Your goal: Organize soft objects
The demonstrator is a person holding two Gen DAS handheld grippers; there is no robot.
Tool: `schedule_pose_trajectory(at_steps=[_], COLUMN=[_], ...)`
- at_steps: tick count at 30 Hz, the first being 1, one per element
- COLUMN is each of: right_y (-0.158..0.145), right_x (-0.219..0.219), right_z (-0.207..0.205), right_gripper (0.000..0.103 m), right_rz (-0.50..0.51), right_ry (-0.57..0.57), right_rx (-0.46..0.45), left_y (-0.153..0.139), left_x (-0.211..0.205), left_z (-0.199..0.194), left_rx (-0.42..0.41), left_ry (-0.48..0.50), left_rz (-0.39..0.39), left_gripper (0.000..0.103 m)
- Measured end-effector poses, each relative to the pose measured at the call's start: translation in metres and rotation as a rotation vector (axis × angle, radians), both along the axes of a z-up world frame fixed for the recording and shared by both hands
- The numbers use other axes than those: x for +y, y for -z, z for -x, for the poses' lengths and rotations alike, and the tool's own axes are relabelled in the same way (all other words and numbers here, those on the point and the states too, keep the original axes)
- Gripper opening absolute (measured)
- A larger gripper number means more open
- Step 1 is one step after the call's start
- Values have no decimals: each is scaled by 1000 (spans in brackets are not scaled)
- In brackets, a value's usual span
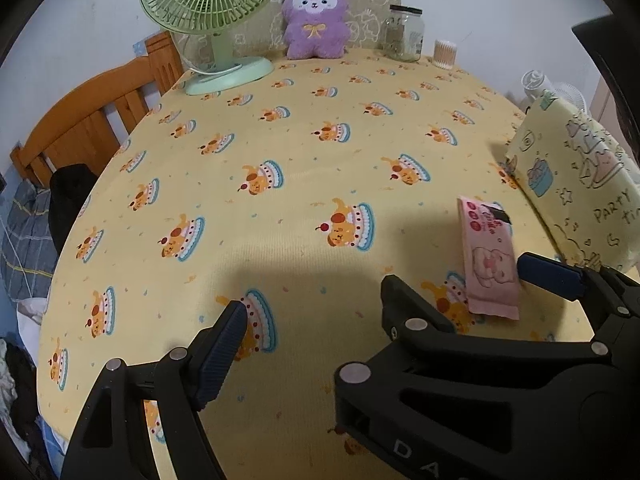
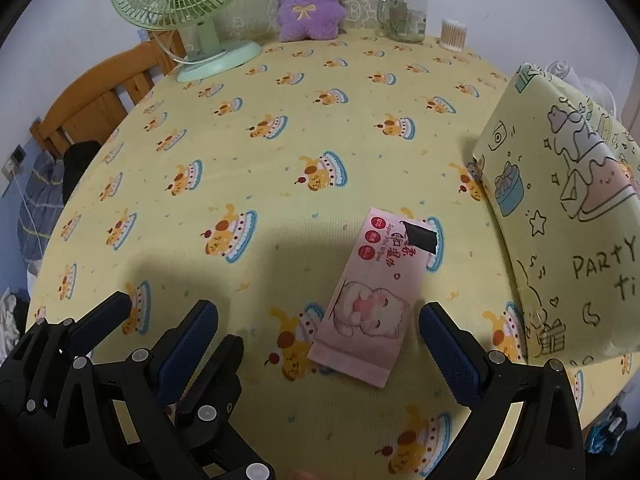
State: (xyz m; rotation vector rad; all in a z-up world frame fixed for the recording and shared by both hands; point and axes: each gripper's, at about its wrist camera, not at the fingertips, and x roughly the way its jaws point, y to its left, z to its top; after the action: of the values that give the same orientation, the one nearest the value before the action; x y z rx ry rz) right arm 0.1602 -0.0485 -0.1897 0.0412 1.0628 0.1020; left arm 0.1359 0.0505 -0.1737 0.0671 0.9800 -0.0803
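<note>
Both tongs hang spread apart and empty over the near edge of the table [image 2: 280,128], so the tidying looks barely begun. The right tongs [image 2: 320,320] sit just short of the pink wipes pack [image 2: 372,300], which lies flat between their tips' line and the yellow cushion [image 2: 560,220] leaning at the right edge. The left tongs [image 1: 316,316] hover beside them. Nothing blocks the pack. Far back, the purple plush [image 2: 306,0] sits against the wall between a green fan [image 2: 180,4] and a glass jar [image 2: 406,12], with a cotton-swab tub [image 2: 453,34] beyond, all well apart from the tongs.
</note>
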Motion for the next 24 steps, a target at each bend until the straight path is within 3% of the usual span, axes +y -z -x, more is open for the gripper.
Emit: schedule_pose_trajectory(at_steps=[15, 17, 19, 24], right_y=[5, 3, 0, -3], right_x=[2, 1, 0, -4], right_z=[-22, -22, -19, -21], right_gripper=[100, 85, 43, 42], right_rz=[7, 16, 50, 52], right_ry=[-45, -53, -48, -70], right_rx=[13, -4, -41, -53], left_y=[3, 4, 4, 2], left_x=[0, -1, -4, -7], left_z=[-14, -17, -18, -19], left_rx=[-14, -3, -5, 9], left_ry=[-22, -19, -16, -12], left_rz=[19, 33, 13, 2], left_gripper=[91, 95, 95, 95])
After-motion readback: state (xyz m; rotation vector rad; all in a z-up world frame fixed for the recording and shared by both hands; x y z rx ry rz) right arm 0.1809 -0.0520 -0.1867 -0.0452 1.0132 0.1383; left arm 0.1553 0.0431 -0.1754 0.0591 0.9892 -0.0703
